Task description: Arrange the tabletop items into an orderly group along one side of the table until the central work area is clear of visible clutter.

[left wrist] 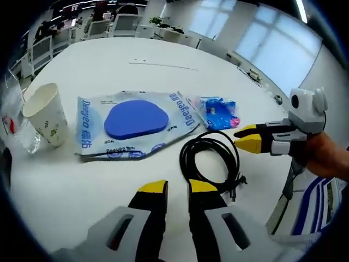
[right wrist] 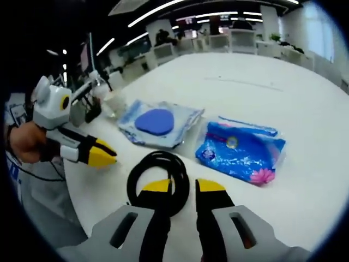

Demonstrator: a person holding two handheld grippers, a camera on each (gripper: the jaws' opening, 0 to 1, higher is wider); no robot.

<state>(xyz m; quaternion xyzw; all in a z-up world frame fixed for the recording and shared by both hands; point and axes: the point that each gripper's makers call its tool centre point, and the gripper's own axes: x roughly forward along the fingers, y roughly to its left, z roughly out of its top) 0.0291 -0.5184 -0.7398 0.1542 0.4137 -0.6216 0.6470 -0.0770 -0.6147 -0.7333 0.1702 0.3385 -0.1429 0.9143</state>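
A wide white table (left wrist: 109, 71), office chairs (left wrist: 122, 24) beyond it. The coiled black cable (left wrist: 210, 158) lies between the two tools, just ahead of the left gripper (left wrist: 177, 188), whose jaws stand a little apart with nothing in them. The right gripper (right wrist: 182, 185) hovers over the coil's near edge, jaws likewise parted and empty. A clear plastic packet (left wrist: 133, 123) holds a flat blue pad; beside it a smaller glossy blue pouch (right wrist: 242, 150). A paper cup (left wrist: 49, 114) stands upright at the far side — contents unseen.
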